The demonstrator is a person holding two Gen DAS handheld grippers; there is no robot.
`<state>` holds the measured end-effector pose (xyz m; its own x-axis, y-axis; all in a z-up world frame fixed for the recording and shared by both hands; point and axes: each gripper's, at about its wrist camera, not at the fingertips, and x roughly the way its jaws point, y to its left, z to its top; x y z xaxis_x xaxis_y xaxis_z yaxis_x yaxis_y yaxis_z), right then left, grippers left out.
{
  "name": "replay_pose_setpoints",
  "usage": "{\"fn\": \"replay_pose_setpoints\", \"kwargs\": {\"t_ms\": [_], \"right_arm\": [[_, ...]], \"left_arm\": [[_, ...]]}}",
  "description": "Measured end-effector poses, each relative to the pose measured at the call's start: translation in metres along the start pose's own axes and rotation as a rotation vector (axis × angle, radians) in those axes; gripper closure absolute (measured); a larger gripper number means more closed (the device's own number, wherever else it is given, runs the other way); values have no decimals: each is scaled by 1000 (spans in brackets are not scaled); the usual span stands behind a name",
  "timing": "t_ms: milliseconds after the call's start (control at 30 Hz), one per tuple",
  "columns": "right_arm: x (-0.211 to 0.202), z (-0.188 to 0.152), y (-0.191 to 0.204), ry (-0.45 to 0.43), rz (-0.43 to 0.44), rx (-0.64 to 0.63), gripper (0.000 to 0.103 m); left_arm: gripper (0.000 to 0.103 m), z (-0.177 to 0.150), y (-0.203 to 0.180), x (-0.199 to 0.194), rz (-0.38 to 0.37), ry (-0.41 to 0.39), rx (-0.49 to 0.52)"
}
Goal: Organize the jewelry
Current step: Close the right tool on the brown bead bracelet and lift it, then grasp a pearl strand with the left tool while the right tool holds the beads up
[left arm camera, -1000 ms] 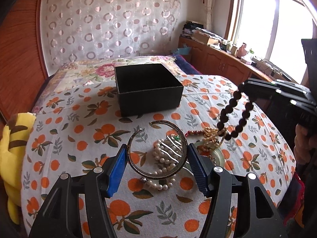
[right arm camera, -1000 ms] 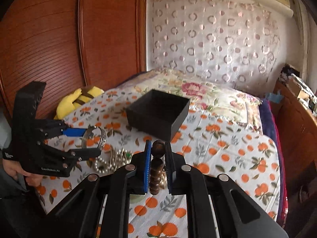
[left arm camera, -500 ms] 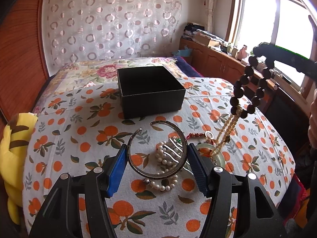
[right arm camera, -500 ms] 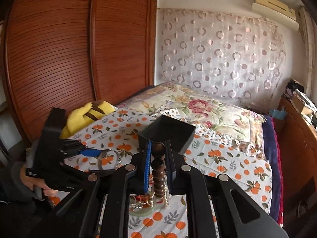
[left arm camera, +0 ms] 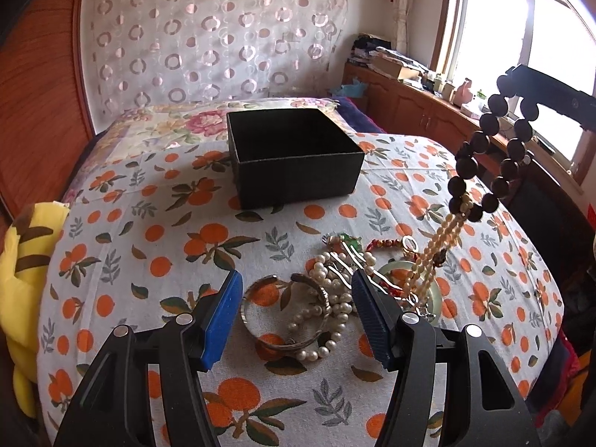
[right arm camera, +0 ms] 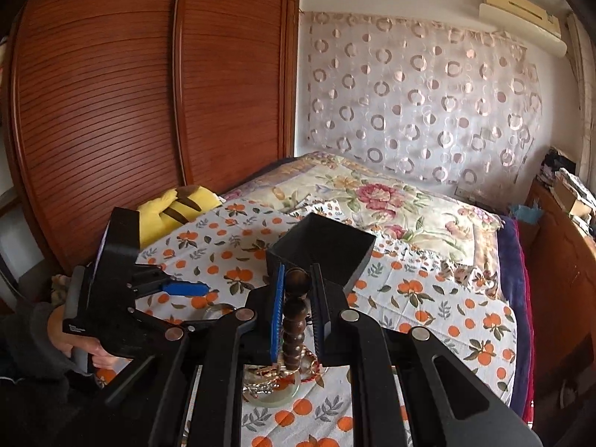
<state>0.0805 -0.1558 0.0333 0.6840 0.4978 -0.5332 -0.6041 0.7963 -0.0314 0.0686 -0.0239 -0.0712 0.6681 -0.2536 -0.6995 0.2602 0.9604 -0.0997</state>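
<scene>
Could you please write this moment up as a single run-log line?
right gripper: shut on dark wooden bead bracelet, lifted | left gripper: open around silver metal bangle | black square box: empty

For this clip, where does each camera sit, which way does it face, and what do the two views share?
Left wrist: on the left hand-held gripper, looking down at the jewelry pile; own blue-padded fingers show.
Right wrist: on the right hand-held gripper, facing the wardrobe; own fingers and a hand show.
Shared: black box, dark bead bracelet.

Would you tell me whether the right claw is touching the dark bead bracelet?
Touching: in the right wrist view the right claw pinches the dark bead bracelet between both pads.
</scene>
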Motion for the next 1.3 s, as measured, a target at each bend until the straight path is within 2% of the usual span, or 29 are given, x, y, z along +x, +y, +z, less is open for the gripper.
{"fn": "replay_pose_setpoints", "kwargs": {"t_ms": [133, 333, 400, 467, 667, 700, 733, 767, 833, 1033, 1300], "right_arm": [[2, -1, -2, 0, 3, 9, 88], [8, -4, -8, 12, -2, 28, 88], [9, -6, -11, 19, -1, 40, 88], [11, -8, -15, 23, -4, 48, 88], [10, -14, -26, 26, -8, 78, 88], [9, -15, -27, 25, -11, 80, 88], [8, -16, -29, 24, -13, 83, 88], [7, -17, -31, 22, -17, 87, 88], [5, -20, -34, 21, -28, 91, 88], [11, -30, -48, 40, -50, 126, 88], [33, -41, -49, 78, -60, 141, 88]], "left_arm": [[45, 2, -9, 0, -45, -6, 17], [45, 10, -37, 8, -174, -9, 64], [48, 11, -46, 16, -195, 0, 84], [55, 12, -55, 28, -232, 23, 93], [58, 17, -77, 47, -296, 38, 112], [60, 18, -79, 49, -313, 41, 108], [69, 19, -80, 53, -332, 46, 102], [85, 20, -82, 56, -341, 53, 98], [99, 21, -82, 58, -342, 59, 97], [99, 29, -80, 30, -313, -10, 117], [99, 64, -62, -15, -258, -115, 112]]}}
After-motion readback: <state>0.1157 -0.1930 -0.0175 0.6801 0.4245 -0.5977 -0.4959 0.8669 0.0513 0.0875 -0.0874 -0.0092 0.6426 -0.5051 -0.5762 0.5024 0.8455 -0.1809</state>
